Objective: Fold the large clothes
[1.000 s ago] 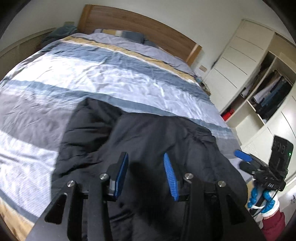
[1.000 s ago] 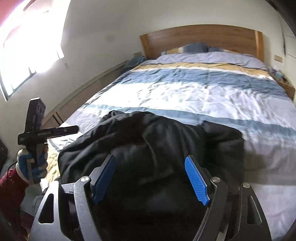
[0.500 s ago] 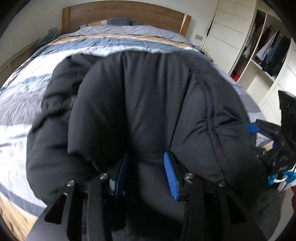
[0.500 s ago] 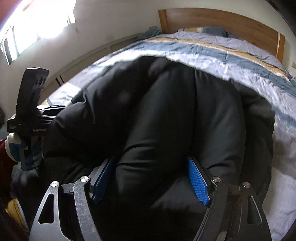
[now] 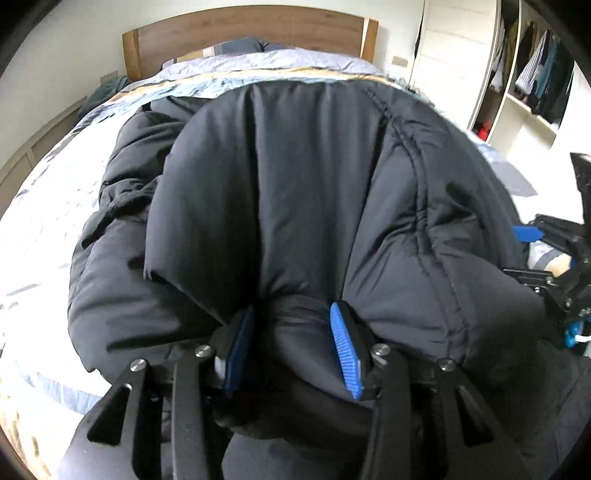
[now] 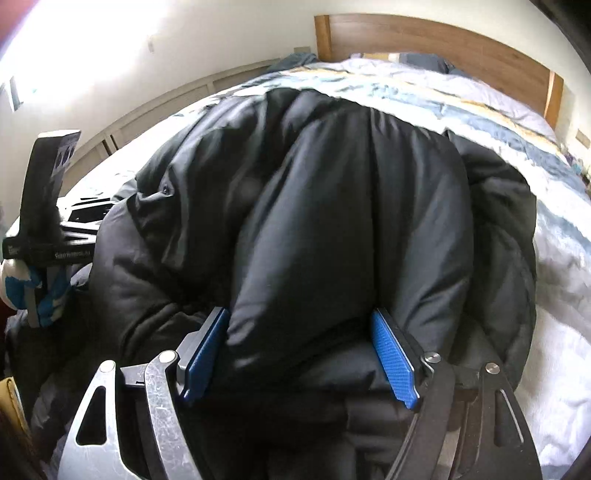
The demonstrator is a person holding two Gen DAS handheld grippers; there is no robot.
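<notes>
Item: black padded quilted jacket (image 5: 295, 192), heaped on striped-quilt bed (image 6: 554, 258), below wooden headboard (image 5: 240, 33) | left hand-held gripper (image 5: 291, 347): jaws opening, padding bunched between | right hand-held gripper (image 6: 303, 354): wide, clamping thick fold | purpose: probably carrying edge over for folding.

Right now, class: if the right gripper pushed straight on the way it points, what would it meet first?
The black jacket: its padded bulk already fills the right gripper between the blue pads, so it would press deeper into that, probably the bed beneath.
</notes>
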